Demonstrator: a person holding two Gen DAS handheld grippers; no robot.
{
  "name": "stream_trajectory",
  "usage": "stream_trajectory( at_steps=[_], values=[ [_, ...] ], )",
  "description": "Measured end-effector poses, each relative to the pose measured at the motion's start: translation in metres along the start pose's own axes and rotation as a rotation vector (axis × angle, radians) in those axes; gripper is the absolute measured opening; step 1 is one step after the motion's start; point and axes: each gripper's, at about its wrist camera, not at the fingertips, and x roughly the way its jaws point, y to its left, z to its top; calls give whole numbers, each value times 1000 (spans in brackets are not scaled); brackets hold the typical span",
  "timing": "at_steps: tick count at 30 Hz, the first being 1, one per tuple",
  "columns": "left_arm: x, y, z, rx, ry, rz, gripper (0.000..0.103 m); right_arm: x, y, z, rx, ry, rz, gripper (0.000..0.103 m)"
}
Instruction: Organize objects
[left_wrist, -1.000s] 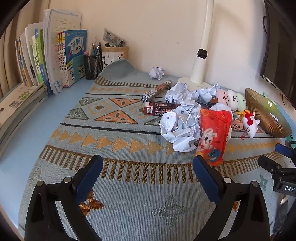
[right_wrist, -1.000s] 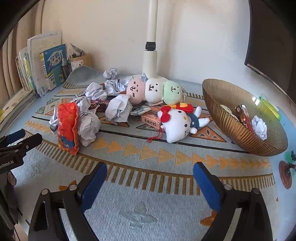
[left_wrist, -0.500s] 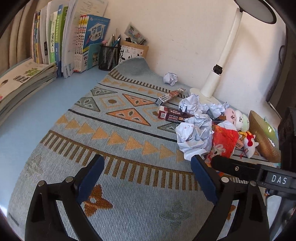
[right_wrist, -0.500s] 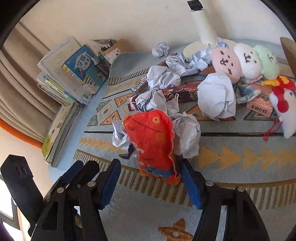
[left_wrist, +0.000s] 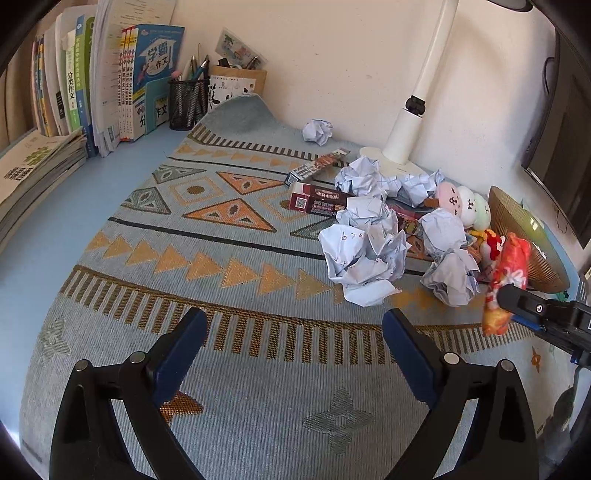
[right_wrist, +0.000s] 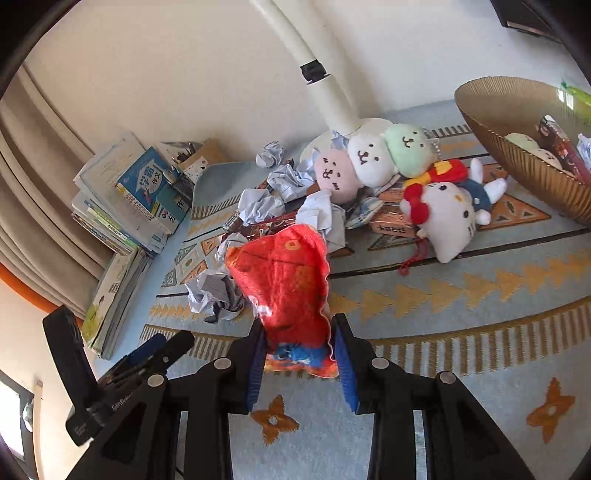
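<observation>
My right gripper (right_wrist: 299, 350) is shut on a red plush pouch (right_wrist: 284, 284) and holds it lifted above the patterned mat (right_wrist: 461, 321). The pouch also shows in the left wrist view (left_wrist: 508, 280), held at the far right. My left gripper (left_wrist: 291, 354) is open and empty, low over the mat (left_wrist: 221, 258). Crumpled paper balls (left_wrist: 364, 258), small boxes (left_wrist: 317, 201) and plush toys (right_wrist: 369, 158) lie in a pile on the mat. A Hello Kitty plush (right_wrist: 450, 218) lies next to a gold ribbed bowl (right_wrist: 517, 122) holding a few items.
A white lamp post (left_wrist: 413, 107) stands on its base behind the pile. Books (left_wrist: 110, 81) and a mesh pen cup (left_wrist: 186, 103) line the back left. A stack of booklets (left_wrist: 29, 173) lies at the left edge. A dark monitor (left_wrist: 565, 140) stands at the right.
My right gripper moved left to the red pouch, closed on it and lifted it off the mat. The left gripper stayed open and shifted its view leftward.
</observation>
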Motion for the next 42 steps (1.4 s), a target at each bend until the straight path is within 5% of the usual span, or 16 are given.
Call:
stream_trajectory(
  at_steps=[4, 7, 9, 12, 16, 22, 28, 32, 38, 42],
  values=[
    [3, -11, 19, -41, 5, -79, 96, -4, -9, 1, -90, 52, -109, 36],
    [22, -33, 27, 55, 27, -87, 96, 1, -15, 2, -100, 82, -103, 38],
    [37, -45, 26, 114, 35, -44, 93, 6, -23, 2, -68, 75, -47, 57],
    [42, -58, 23, 180, 26, -11, 60, 6, -35, 0, -18, -1, -83, 72],
    [36, -52, 23, 159, 8, -56, 45, 1, -43, 2, 12, -15, -39, 74],
    [11, -27, 25, 41, -120, -111, 45, 18, -27, -1, -66, 50, -107, 74],
    [8, -24, 25, 32, -145, -115, 45, 35, -1, -9, -221, 77, -243, 74],
    [3, -24, 24, 47, -148, -188, 45, 36, 4, -11, -260, 55, -274, 40],
    [5, -24, 24, 40, -141, -184, 45, 11, 8, -17, -281, -32, -148, 37],
    [7, -31, 22, 75, -133, -164, 45, 7, 19, -23, -326, -54, -137, 36]
  ],
)
